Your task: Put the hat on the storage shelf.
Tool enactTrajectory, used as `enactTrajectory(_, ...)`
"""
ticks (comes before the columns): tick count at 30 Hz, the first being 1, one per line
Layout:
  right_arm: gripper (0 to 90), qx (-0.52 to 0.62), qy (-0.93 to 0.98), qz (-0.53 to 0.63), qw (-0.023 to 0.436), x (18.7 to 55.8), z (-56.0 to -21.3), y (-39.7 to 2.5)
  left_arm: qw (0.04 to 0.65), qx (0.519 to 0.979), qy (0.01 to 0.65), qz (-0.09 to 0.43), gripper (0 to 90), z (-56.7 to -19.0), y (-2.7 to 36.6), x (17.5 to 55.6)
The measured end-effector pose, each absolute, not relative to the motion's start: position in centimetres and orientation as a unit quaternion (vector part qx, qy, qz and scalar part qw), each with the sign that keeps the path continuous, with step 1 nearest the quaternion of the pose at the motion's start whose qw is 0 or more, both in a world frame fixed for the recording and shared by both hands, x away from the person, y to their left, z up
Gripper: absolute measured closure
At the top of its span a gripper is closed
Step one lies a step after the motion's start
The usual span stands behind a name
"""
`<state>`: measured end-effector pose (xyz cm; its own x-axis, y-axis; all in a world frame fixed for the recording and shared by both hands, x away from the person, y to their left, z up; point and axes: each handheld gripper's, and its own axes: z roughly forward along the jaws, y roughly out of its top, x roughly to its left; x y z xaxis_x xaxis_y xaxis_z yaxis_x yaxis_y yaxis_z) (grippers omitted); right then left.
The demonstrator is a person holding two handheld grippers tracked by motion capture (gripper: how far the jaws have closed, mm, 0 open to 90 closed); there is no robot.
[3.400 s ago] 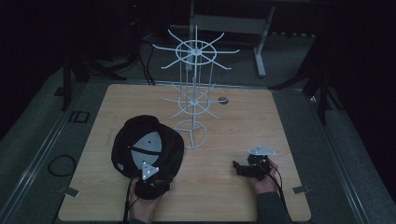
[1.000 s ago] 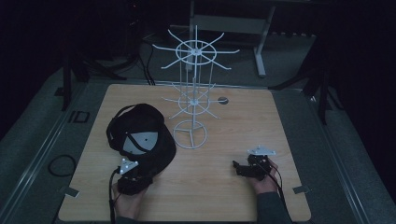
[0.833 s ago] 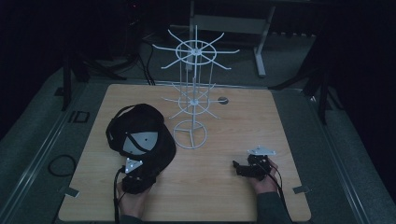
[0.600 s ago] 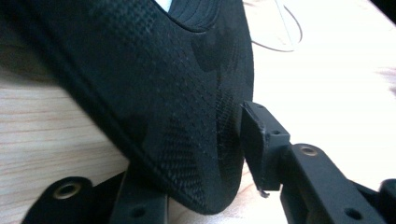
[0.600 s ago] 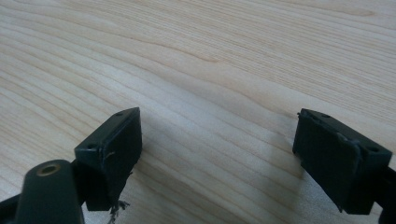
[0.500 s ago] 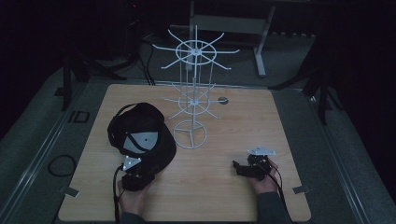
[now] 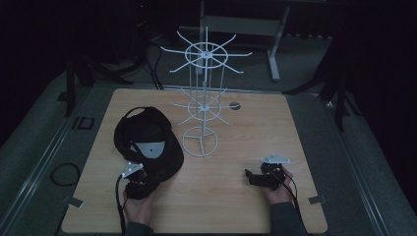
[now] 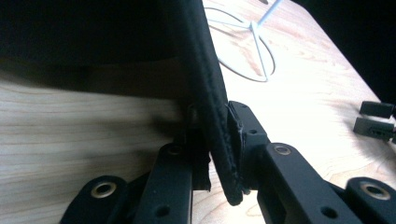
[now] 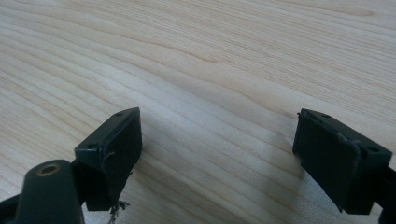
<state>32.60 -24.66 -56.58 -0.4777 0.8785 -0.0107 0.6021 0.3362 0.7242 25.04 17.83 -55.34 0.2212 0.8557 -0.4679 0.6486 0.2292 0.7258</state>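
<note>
A black cap (image 7: 147, 142) is seen lying on the wooden table (image 7: 295, 128) at about 9 o'clock from the table's centre, with a grey patch showing on its upper side. The cap's near edge is held by the left gripper (image 7: 135, 179), which sits at about 7 o'clock on the table with the person's left hand (image 7: 140, 206) behind it. In the left gripper view, the 2 jaws of the left gripper (image 8: 219, 154) are pressed against either side of the cap's stitched black edge (image 8: 205, 93), which is pinched between them and rises steeply out of the top of the frame. The wood is seen beneath it, in shadow at the left and brightly lit at the right.

A white wire rack (image 7: 204, 98) stands upright just past the table's centre, toward 12 o'clock, its round base (image 7: 199, 144) just beside the cap at the cap's 3 o'clock. 2 tiers of spokes are carried on its post. Part of that base (image 8: 247, 42) is seen in the left gripper view.

The right gripper (image 7: 255, 177) rests at about 5 o'clock on the table, well apart from the cap, with the right hand (image 7: 280, 189) behind it. In the right gripper view, the jaws of the right gripper (image 9: 217, 154) are spread wide, with bare wood between them and nothing held.

A small dark disc (image 7: 234, 104) is set in the table at about 1 o'clock, beyond the rack.
</note>
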Motion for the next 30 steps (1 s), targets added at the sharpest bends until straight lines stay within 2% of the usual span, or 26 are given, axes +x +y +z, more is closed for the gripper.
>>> enactTrajectory(6, 15.3, 0.468, 0.791, 0.336, 0.205, 32.6, -56.6, -24.7, 0.495, 0.599, 0.619, 0.111, 86.3, -54.8, 18.5, 25.1)
enactTrajectory(30, 15.3, 0.468, 0.791, 0.336, 0.205, 32.6, -56.6, -24.6, 0.497, 0.596, 0.611, 0.153, 86.6, -52.1, 20.6, 25.1)
